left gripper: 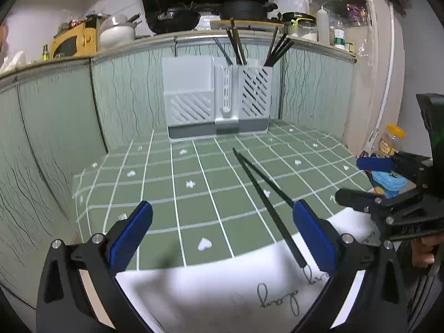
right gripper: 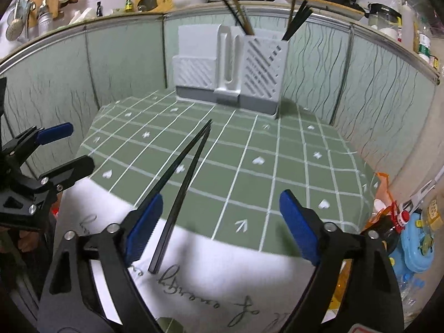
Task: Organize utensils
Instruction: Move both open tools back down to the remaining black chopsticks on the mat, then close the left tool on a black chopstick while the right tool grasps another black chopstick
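On the green gridded cloth [left gripper: 194, 166], at twelve o'clock against the back panels, a white rack [left gripper: 217, 97] already stocked: dark chopsticks [left gripper: 236, 45] upright in the middle slot, more [left gripper: 277, 48] in the slatted cup [left gripper: 254, 94] at its one o'clock end. So part of the sorting judged done. Left to do: one loose black pair [right gripper: 183, 180] flat on the cloth, tips together toward twelve, butt ends splayed over the white towel [right gripper: 222, 272] at six. Nearer still, left gripper [left gripper: 222, 236] spread wide and empty, hovering over the cloth edge, the pair just inside its five-o'clock finger, not touched. Right gripper [right gripper: 216, 227] also spread wide with nothing pinched, the pair just beside its seven-o'clock finger [right gripper: 144, 227], one stick passing behind it; contact hard to call. Next step, by judgement: pinch the pair near the butts, lift, drop into the rack. No other loose utensils visible on the cloth.
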The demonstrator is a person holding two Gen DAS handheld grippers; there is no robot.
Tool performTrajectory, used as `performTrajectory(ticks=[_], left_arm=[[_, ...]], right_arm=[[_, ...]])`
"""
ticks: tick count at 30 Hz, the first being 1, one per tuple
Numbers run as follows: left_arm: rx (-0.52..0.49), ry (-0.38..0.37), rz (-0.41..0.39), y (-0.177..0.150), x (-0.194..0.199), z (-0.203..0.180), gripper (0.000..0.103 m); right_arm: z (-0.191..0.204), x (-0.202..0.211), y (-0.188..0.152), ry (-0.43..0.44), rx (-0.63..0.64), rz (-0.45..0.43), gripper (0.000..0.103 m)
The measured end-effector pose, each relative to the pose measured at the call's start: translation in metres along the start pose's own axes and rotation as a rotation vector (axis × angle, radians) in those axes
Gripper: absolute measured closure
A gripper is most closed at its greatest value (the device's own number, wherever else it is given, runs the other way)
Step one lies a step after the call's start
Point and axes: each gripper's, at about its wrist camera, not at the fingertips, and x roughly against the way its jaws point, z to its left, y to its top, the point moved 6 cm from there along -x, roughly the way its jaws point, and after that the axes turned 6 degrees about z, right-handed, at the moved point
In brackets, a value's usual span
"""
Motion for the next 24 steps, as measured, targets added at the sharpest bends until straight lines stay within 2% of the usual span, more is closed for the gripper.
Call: performTrajectory(ticks=[5,12,14,17,24], left_arm=[[0.006,0.003,0.020,-0.008,-0.007,0.000,0.005],[0.017,0.004,0.039,-0.017,-0.011,0.002,0.005],[0.018,0.004,0.043,-0.018,-0.011,0.003,0.005],[0.021,0.002,0.043,-0.019,-0.011,0.004,0.005],[0.018,-0.004,0.040,-0.019,-0.007,0.000,0.005]], right_arm=[[0.014,-0.012,-0.011,0.040,0.023,0.035,0.045],[0.029,-0.019,-0.015,0.095,0.017,0.057,0.065],[0.033,-0.022,-0.018,0.109,0.017,0.071,0.074],[0.035,-0.026,-0.022,0.111,0.021,0.086,0.079],[0.025,-0.028,-0.026,0.116,-0.065,0.093,0.093]])
